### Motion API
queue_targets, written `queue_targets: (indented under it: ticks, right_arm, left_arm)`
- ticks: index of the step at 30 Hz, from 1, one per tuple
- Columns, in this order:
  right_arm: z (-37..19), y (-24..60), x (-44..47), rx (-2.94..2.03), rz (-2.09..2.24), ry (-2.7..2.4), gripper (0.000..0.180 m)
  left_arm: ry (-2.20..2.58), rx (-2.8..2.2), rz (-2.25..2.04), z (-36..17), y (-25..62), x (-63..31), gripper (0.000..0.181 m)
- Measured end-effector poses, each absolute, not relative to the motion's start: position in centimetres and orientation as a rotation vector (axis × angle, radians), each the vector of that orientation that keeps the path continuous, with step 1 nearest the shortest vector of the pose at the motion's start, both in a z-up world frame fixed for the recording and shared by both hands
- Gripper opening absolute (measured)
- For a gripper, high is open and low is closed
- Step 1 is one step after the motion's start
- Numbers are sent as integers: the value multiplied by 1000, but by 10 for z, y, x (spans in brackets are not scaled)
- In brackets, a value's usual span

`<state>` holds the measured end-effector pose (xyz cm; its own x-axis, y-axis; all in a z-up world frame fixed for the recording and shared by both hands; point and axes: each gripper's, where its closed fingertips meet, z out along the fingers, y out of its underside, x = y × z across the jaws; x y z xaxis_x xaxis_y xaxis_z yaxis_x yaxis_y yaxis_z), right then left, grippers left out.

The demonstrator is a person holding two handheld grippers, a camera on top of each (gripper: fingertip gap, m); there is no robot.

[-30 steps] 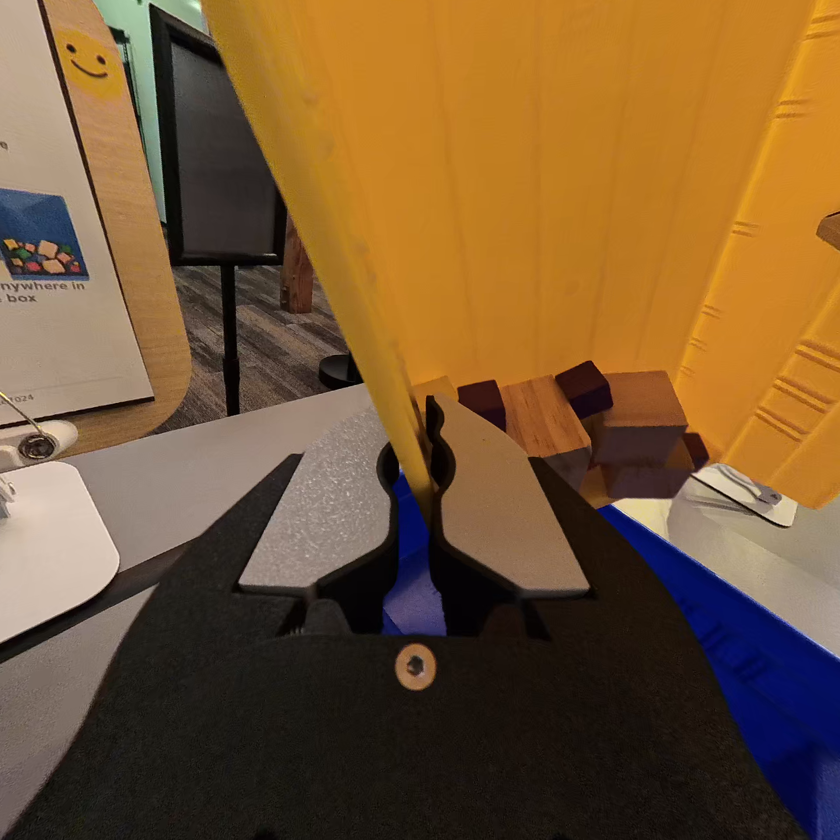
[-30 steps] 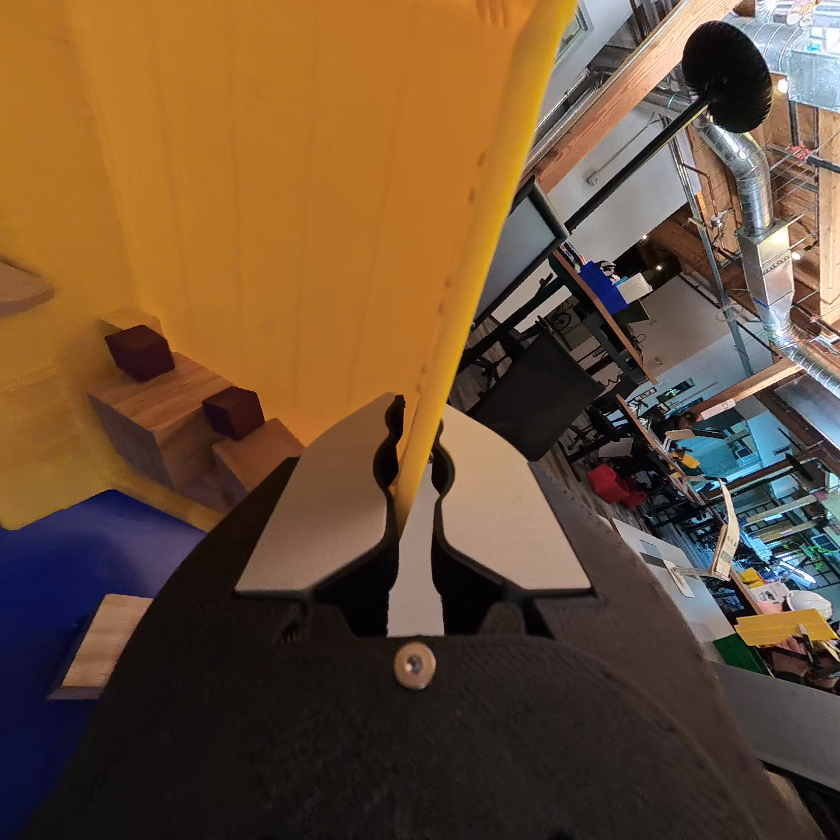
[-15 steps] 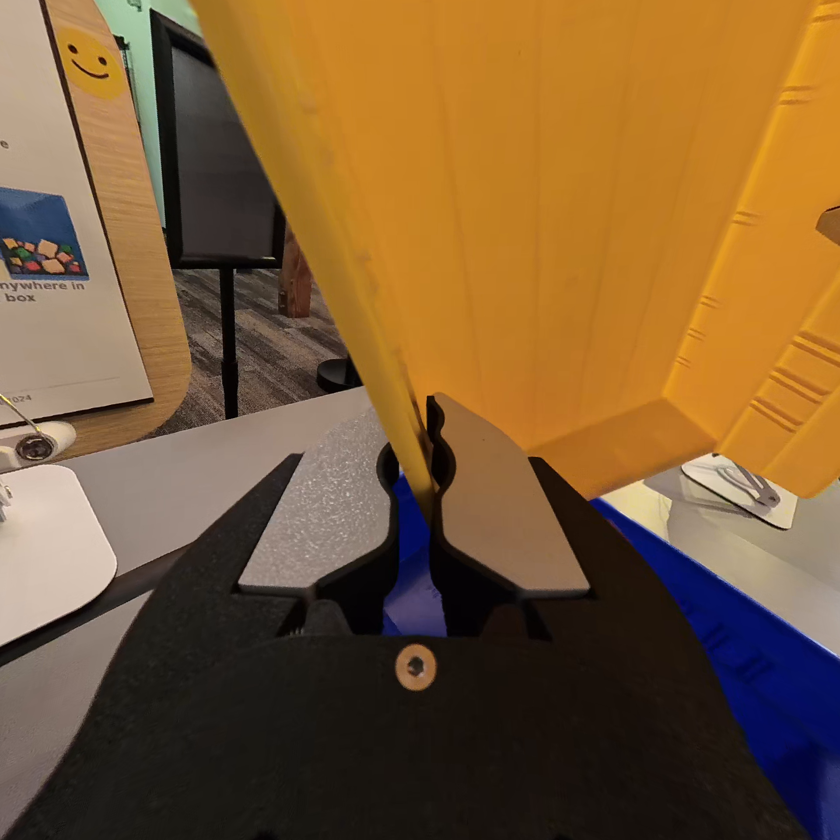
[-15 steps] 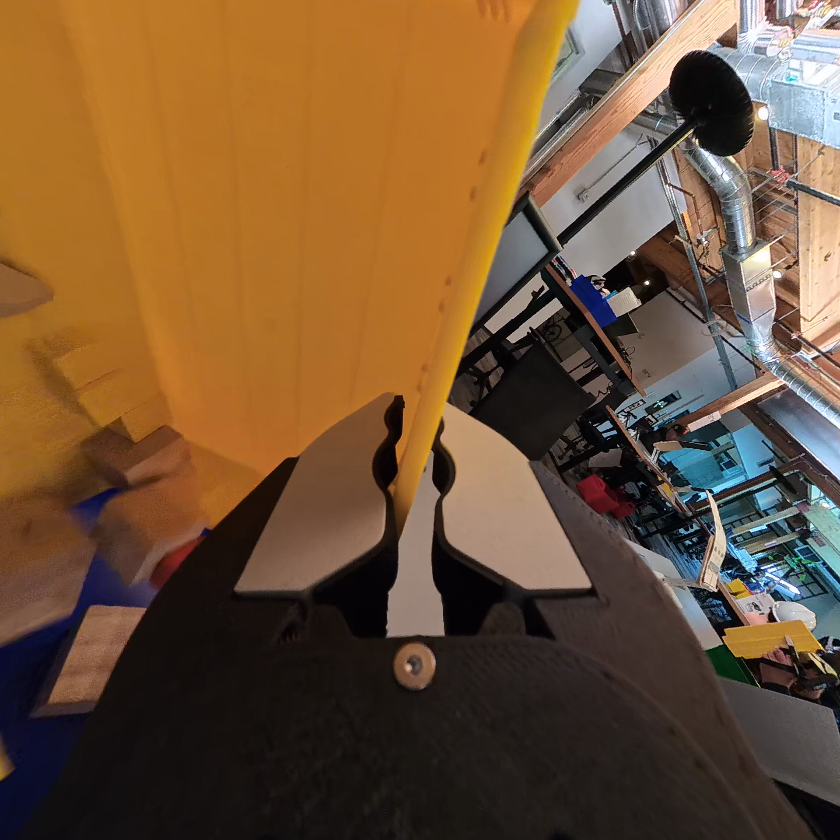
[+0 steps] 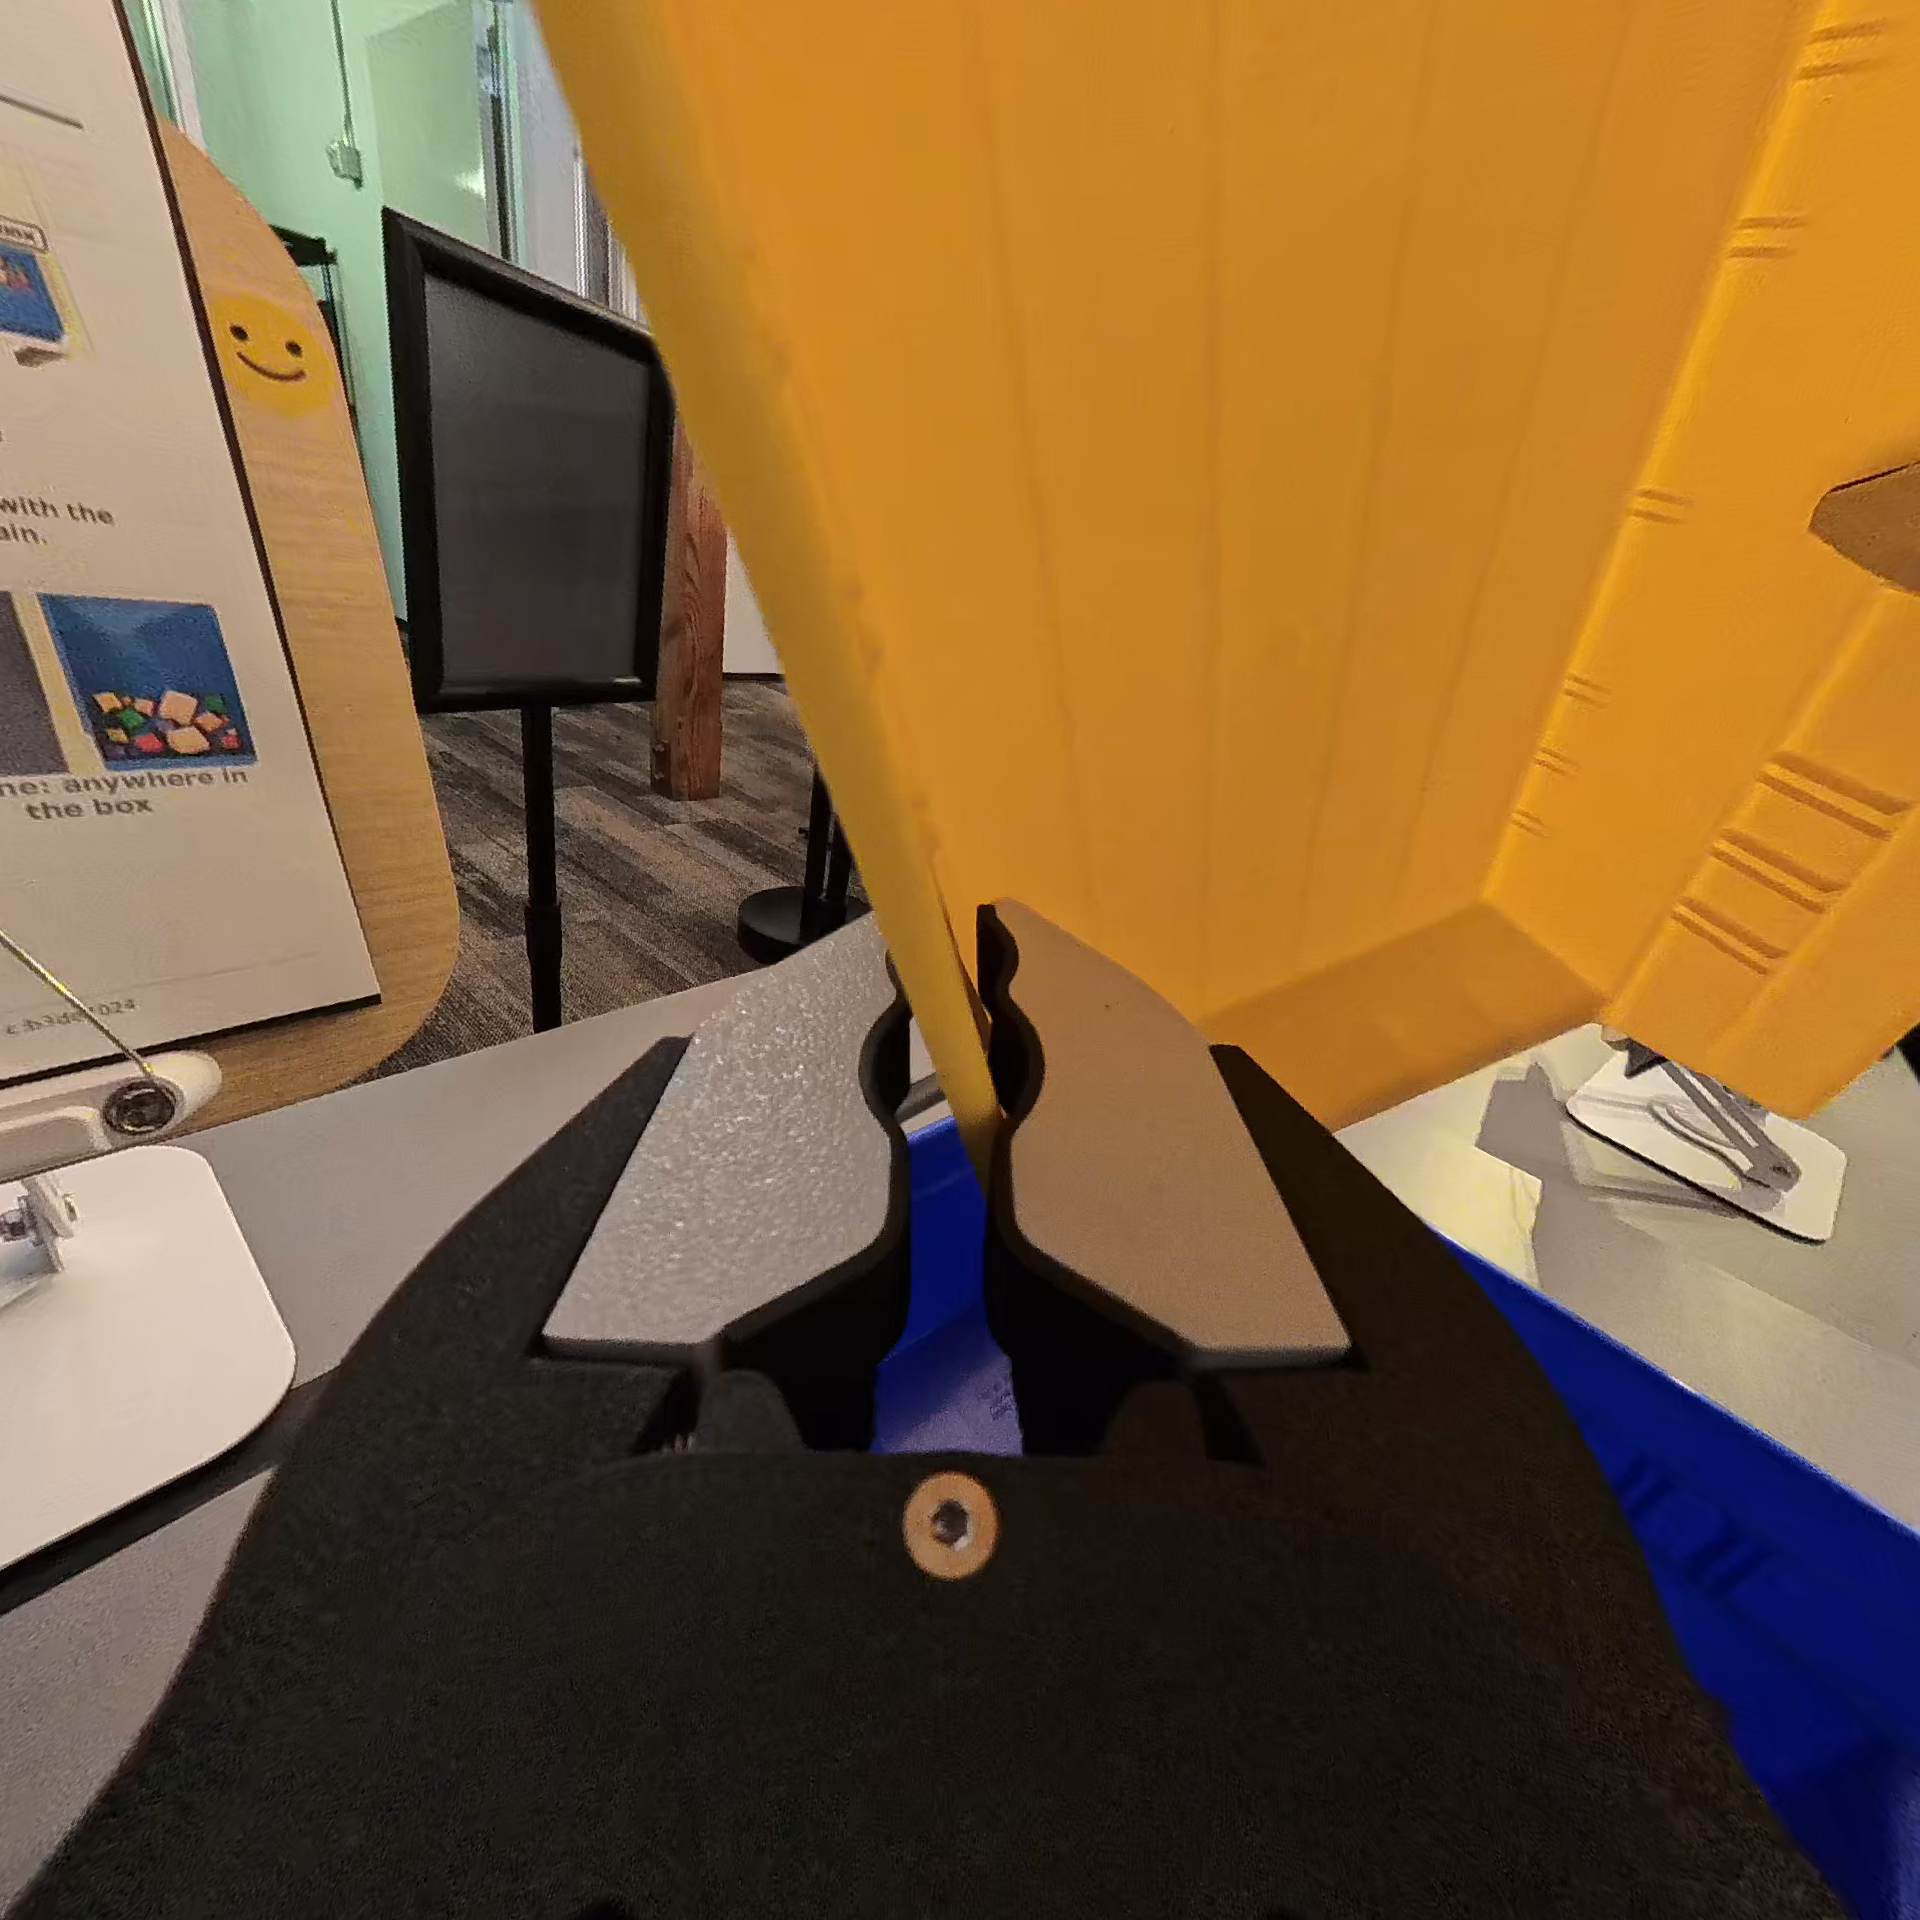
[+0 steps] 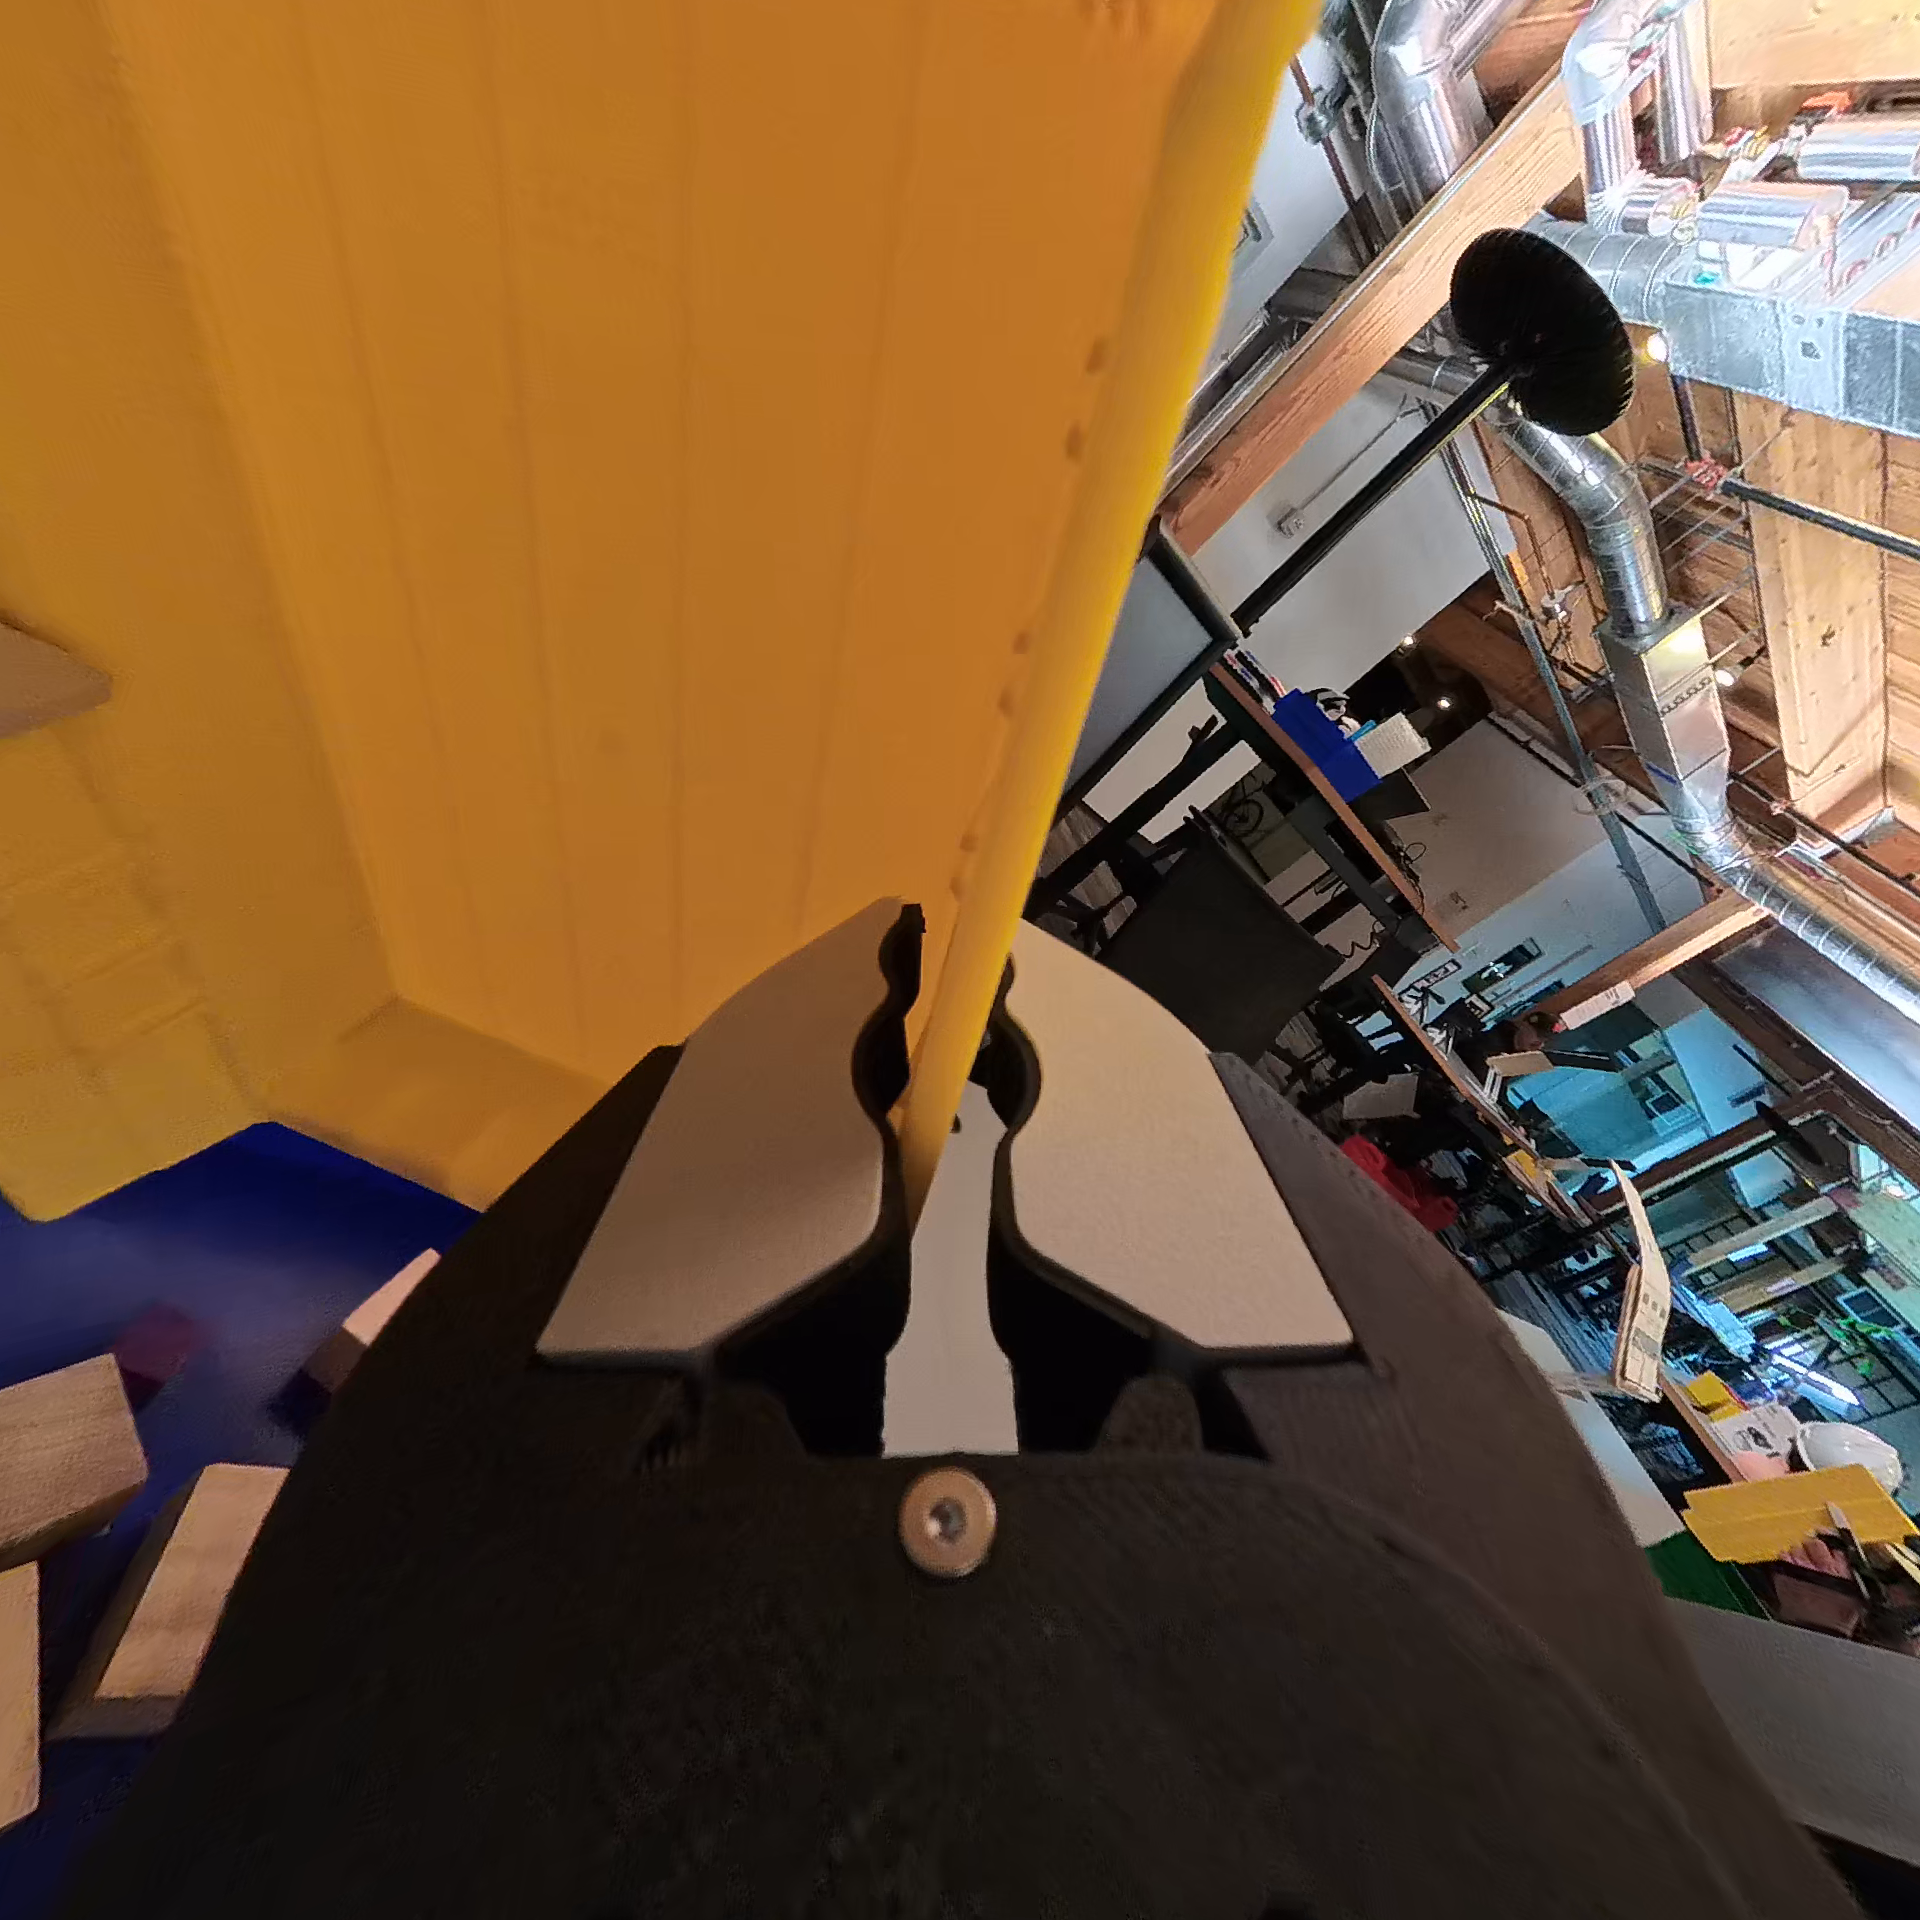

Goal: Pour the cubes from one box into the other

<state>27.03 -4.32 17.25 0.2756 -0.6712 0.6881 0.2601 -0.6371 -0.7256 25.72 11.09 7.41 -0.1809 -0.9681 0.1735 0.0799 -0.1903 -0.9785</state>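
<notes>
— Grey table (image 5: 436, 1132), blue box (image 5: 1714, 1496) below. Yellow box (image 5: 1195, 468)?
— Tipped over blue, wall pinched by left gripper (image 5: 961, 1013) and right gripper (image 6: 951, 1023). Roughly 4 wooden cubes (image 6: 166, 1590) inside blue, blurred.

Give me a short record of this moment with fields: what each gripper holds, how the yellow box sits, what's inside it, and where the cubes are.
left hand-held gripper: shut on the yellow box wall
right hand-held gripper: shut on the yellow box's opposite wall
yellow box: lifted and tipped steeply over the blue box
yellow box inside: no cubes visible in either view
cubes: wooden ones lie in the blue box, with a purple one among them
table: grey, carries the blue box
</notes>
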Motion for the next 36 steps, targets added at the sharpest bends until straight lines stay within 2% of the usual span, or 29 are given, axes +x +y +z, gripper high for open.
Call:
queue_targets:
  ticks: [6, 11, 14, 17, 19, 22, 26, 30, 32, 36]
  right_arm:
    - [187, -61, 266, -1643, -1383, 473, 8]
    - [199, -100, 291, -1788, -1322, 556, 5]
    - [202, -115, 317, -1999, -1173, 598, 5]
    - [199, -153, 341, -2186, -1070, 718, 5]
    - [190, -184, 356, -2296, -1055, 807, 6]
    - [161, -224, 375, -2443, -1020, 929, 7]
    - [108, -259, 392, -2590, -1006, 976, 7]
    - [70, -280, 400, -2631, -996, 1002, 6]
    - [58, -286, 399, -2645, -954, 1015, 5]
    - [41, -292, 398, -2673, -810, 1076, 4]
  left_arm:
    - [1251, -1199, -1508, 86, 89, 252, 11]
    - [1639, -1225, -1528, 75, 28, 248, 26]
    - [1762, -1252, -1809, 80, -11, 236, 43]
    - [1821, -1279, -1988, 93, -17, 219, 38]
    - [1980, -1470, -1656, 60, 7, 215, 32]
    - [2044, -1740, -1023, 1, 73, 204, 49]
    - [2050, -1880, -1102, -24, 75, 207, 47]
    - [2156, -2017, -833, -71, 79, 200, 53]
    - [2231, -2084, -863, -81, 65, 197, 50]
    - [2378, -2172, -489, -95, 72, 199, 45]
